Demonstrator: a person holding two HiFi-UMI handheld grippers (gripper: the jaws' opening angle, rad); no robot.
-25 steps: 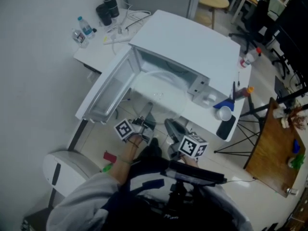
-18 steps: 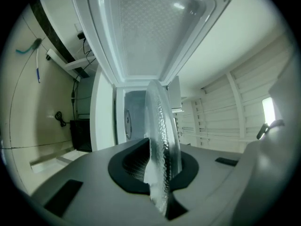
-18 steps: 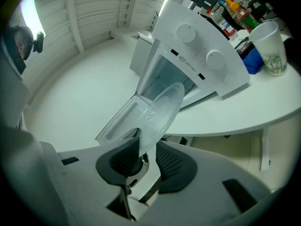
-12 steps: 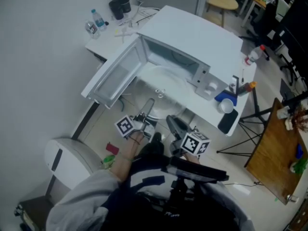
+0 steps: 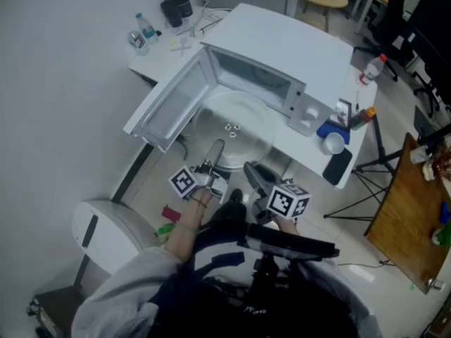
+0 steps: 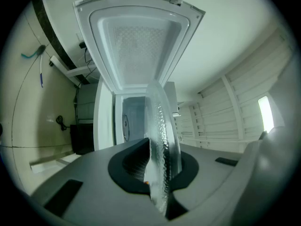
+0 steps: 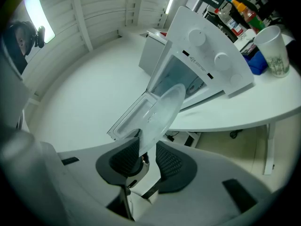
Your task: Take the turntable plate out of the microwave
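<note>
The clear glass turntable plate (image 5: 232, 127) hangs in front of the white microwave (image 5: 296, 44), outside its cavity, next to the swung-out door (image 5: 169, 111). My left gripper (image 5: 213, 155) is shut on the plate's near rim. In the left gripper view the plate (image 6: 163, 135) stands edge-on between the pads. My right gripper (image 5: 257, 177) is at the rim too. In the right gripper view the plate (image 7: 164, 108) dips between the jaws of the right gripper (image 7: 143, 157), which stand wide with a gap beside the glass.
On the white table (image 5: 352, 153) beside the microwave stand a paper cup (image 5: 332, 144), a blue item, bottles and a dark phone (image 5: 337, 166). Water bottles (image 5: 141, 32) and a black mug sit at the far corner. A white bin (image 5: 106, 234) stands on the floor at left.
The plate has come further out of the microwave towards me, and both grippers have drawn back with it. The door is still swung out.
</note>
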